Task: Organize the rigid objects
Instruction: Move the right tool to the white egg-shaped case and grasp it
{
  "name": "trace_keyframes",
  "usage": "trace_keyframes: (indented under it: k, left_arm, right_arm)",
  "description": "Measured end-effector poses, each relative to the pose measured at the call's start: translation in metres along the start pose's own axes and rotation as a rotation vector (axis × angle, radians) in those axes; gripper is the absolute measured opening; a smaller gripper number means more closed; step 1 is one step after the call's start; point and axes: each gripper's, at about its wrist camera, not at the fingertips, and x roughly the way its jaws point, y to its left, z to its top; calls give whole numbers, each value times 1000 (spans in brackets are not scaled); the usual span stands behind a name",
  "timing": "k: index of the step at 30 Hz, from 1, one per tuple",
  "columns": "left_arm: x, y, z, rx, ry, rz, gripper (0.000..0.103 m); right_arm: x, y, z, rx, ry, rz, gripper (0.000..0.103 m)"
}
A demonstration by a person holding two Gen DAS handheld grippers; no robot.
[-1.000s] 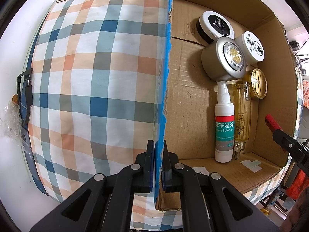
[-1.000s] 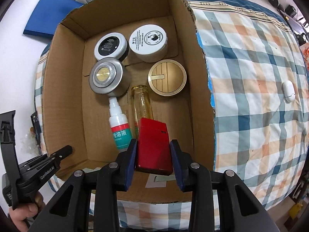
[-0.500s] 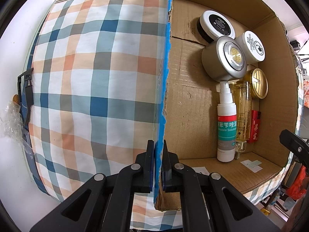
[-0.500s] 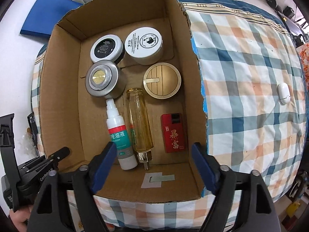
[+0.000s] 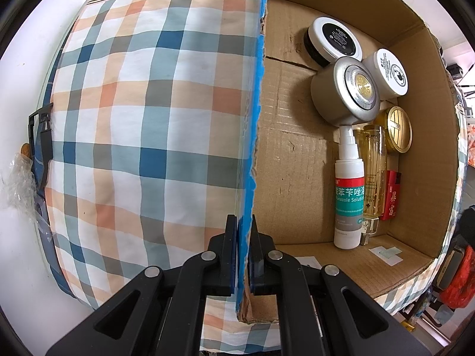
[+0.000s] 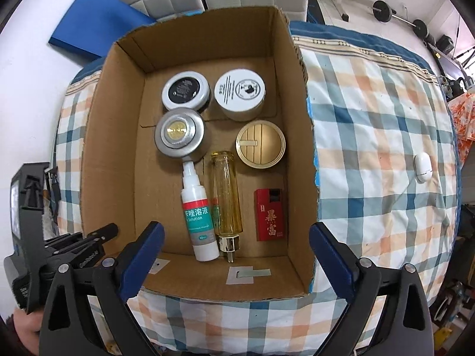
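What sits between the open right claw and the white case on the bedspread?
The box's right wall stands between them: the right claw hangs open over the cardboard box, and the white case lies outside it on the plaid bedspread. Nothing else intervenes.

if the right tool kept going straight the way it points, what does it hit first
Probably the box floor, or the amber bottle lying on it. The right tool is open and empty above them; depth is unclear.

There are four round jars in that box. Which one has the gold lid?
The gold-lidded jar, right side of the cardboard box, just above the red pack. The others have black, white and silver tops.
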Motion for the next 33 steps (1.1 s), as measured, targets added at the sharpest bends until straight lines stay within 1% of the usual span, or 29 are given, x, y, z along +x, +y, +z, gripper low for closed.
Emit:
trace_keyframes:
  k: [4,7,8,10,13,14,16,17,20,23,24,25,26,27,29,30,31,33]
  left_arm:
    - [0,0,0,0,1,0,4]
    - [-1,1,0,-5,1,-2,4]
    - [-1,1,0,-5,1,-1,4]
    - [-1,1,0,-6,0,1,4]
    - [-2,1,0,-7,1,0,4]
    - [-2,2,-1,-9,1,-1,4]
    - [-1,1,-1,-9,1,2,4]
    - [-1,1,-1,-9,0,4,4]
    - [-1,1,-1,-15,-2,4,4]
    - [-1,2,-1,-17,-2,2,4]
    - [-1,2,-1,-14,0,3,4]
    - [-1,2,-1,-15,0,4,4]
    - [-1,2,-1,-13,2,5,4]
    - [-1,2,-1,-12,4,6,4]
    - [0,2,-1,-13,6,6,4]
    - [0,2,0,-13,7,5,4]
    - [0,2,0,-14,8,3,4]
    - [0,3,1,-15,10,-1,4]
  right_arm:
    - [-14,-7,1,14,-25,23,100]
    - [-25,-28,4,64,-55,42,101]
    - [-27,-39,6,89,-61,47,103]
    - [-30,-70,11,165,-89,42,103]
    - [-22,-131,20,295,-132,-33,103]
    - [-15,-161,24,351,-154,-74,103]
    - [-2,-201,29,423,-168,-118,103]
    - [9,-230,31,478,-170,-150,103]
    - [37,-286,36,589,-159,-218,103]
    - [61,-323,38,650,-172,-259,102]
    - [66,-331,39,660,-173,-261,101]
    - [73,-338,41,675,-169,-263,94]
    - [80,-345,43,688,-166,-253,84]
    - [86,-351,43,702,-152,-250,79]
    - [96,-359,45,726,-127,-245,61]
    - [100,-362,45,731,-113,-244,61]
    - [102,-362,46,727,-120,-247,61]
    - [102,-355,48,680,-120,-285,61]
